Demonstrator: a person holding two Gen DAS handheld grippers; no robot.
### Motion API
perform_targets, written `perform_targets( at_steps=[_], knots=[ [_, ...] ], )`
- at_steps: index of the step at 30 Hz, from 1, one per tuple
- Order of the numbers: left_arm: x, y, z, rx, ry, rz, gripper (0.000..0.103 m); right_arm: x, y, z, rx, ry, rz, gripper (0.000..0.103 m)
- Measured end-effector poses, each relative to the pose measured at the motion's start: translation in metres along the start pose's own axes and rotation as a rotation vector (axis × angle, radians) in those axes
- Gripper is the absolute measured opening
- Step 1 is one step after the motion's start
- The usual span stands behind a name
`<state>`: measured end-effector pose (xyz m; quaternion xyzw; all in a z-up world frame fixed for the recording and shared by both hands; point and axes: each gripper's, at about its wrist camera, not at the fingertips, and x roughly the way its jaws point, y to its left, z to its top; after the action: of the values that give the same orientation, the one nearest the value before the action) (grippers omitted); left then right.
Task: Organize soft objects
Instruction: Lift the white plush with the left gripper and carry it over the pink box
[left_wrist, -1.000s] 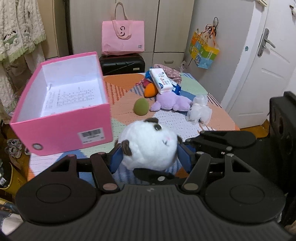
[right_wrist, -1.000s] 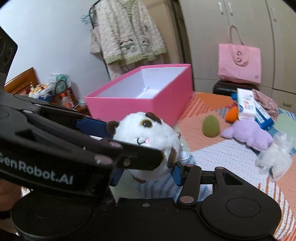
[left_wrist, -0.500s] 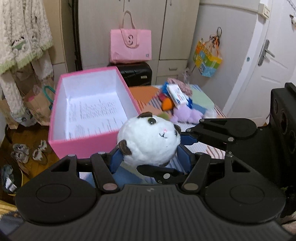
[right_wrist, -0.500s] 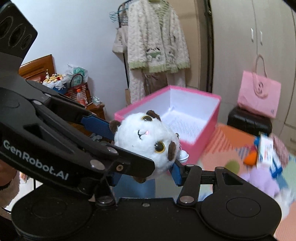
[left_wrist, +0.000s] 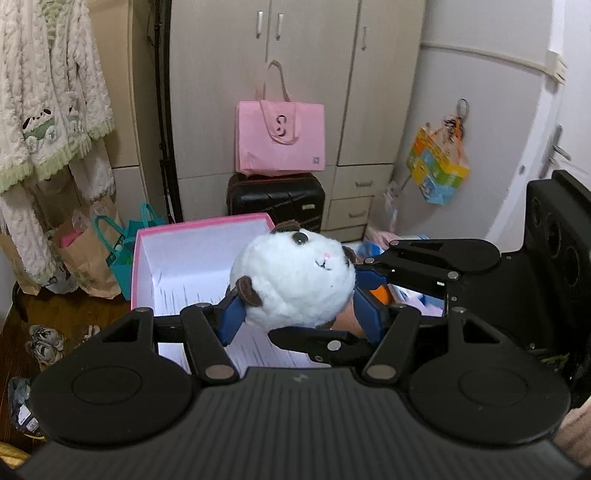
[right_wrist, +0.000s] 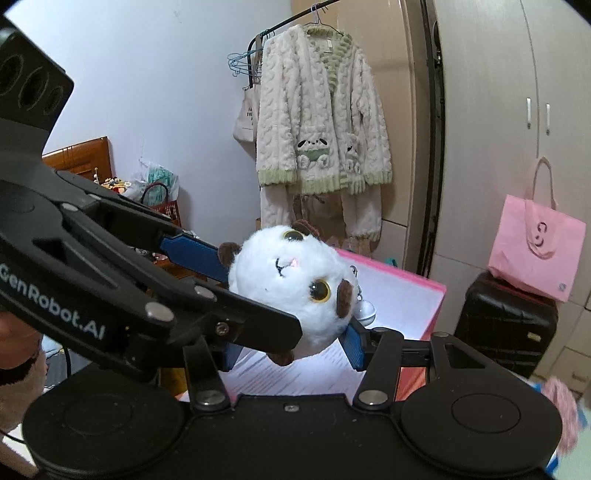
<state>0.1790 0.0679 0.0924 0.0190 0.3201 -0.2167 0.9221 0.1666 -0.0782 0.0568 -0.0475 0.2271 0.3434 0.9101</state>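
A round white plush toy with brown ears (left_wrist: 295, 280) hangs in the air over the open pink box (left_wrist: 177, 251). Both grippers grip it at once. My left gripper (left_wrist: 299, 314) is shut on it from its own side with blue pads. My right gripper (right_wrist: 291, 332) is shut on it too, crossing the left one at an angle. In the right wrist view the plush (right_wrist: 291, 288) shows a yellow eye and a small bell, and the pink box (right_wrist: 402, 291) lies just beyond and below it. The box holds white paper.
A pink tote bag (left_wrist: 280, 140) sits on a black suitcase (left_wrist: 277, 199) by the wardrobe. A cream cardigan (right_wrist: 321, 122) hangs on a rack at left. Paper bags (left_wrist: 92, 254) and shoes lie on the floor. Other soft toys (left_wrist: 384, 291) are partly hidden behind the right gripper.
Both grippers have lifted the plush off the table and carried it left and up, so it now hangs over the pink box. The table toys have dropped mostly out of view.
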Motion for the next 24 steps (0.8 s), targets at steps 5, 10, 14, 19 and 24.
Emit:
perform_targets(
  at_steps=[5,10,14,19,24],
  knots=[
    [0.043,0.032,0.020,-0.090,0.047,0.000,0.062,0.042,-0.036,0.019,-0.020,0.063,0.040,0.059],
    [0.097,0.068,0.026,-0.226,0.114,-0.039,0.062,0.092,-0.061,0.025,-0.063,0.190,0.032,0.059],
    [0.139,0.092,0.021,-0.335,0.156,-0.058,0.062,0.128,-0.075,0.022,-0.090,0.283,-0.008,0.059],
    [0.175,0.115,0.011,-0.460,0.205,-0.086,0.061,0.165,-0.087,0.019,-0.150,0.391,-0.044,0.059],
    [0.193,0.124,0.003,-0.541,0.264,-0.101,0.060,0.186,-0.087,0.016,-0.219,0.485,-0.066,0.059]
  ],
)
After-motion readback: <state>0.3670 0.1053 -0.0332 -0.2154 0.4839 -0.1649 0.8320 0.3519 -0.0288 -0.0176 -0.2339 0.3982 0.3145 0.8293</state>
